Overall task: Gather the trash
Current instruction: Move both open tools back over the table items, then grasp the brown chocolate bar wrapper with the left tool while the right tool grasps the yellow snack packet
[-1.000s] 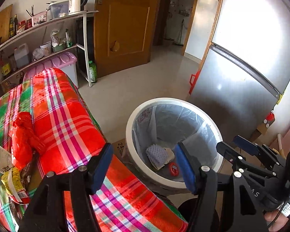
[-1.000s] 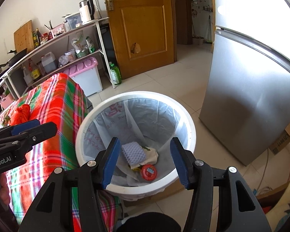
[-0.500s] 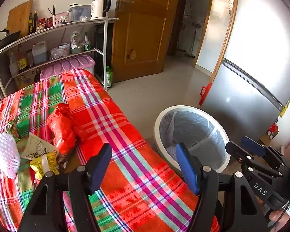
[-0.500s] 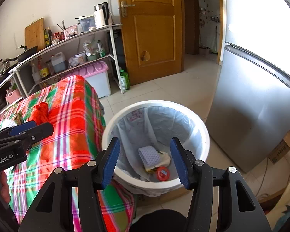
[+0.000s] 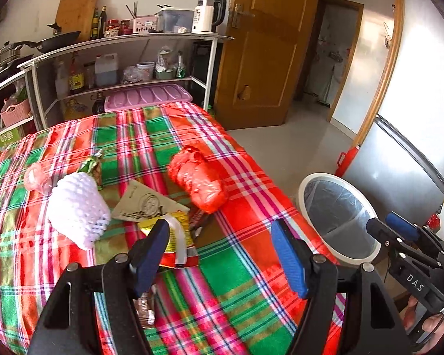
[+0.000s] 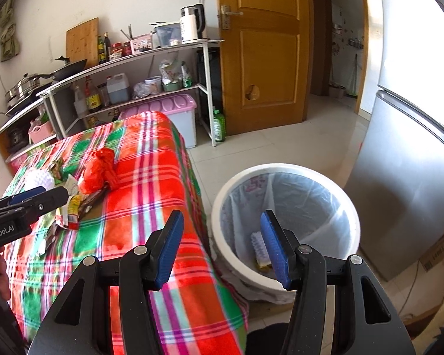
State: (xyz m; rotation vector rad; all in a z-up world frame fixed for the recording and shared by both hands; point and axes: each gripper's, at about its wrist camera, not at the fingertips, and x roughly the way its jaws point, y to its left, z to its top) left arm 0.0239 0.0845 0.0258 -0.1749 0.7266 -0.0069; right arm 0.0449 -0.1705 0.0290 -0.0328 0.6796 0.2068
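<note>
Partly done: some trash lies in the bin [image 6: 285, 174], yet the red bag [image 5: 199, 182], white net [image 5: 77, 210] and wrappers [image 5: 174, 236] wait on the table [image 5: 236, 266], both grippers' (left [image 5: 220, 257], right [image 6: 222, 245]) jaws wide open and empty.

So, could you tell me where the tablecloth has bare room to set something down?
The plaid tablecloth is free along its near edge beside the trash bin, and beyond the red bag towards the shelf. It is crowded around the white foam net and yellow wrapper.
</note>
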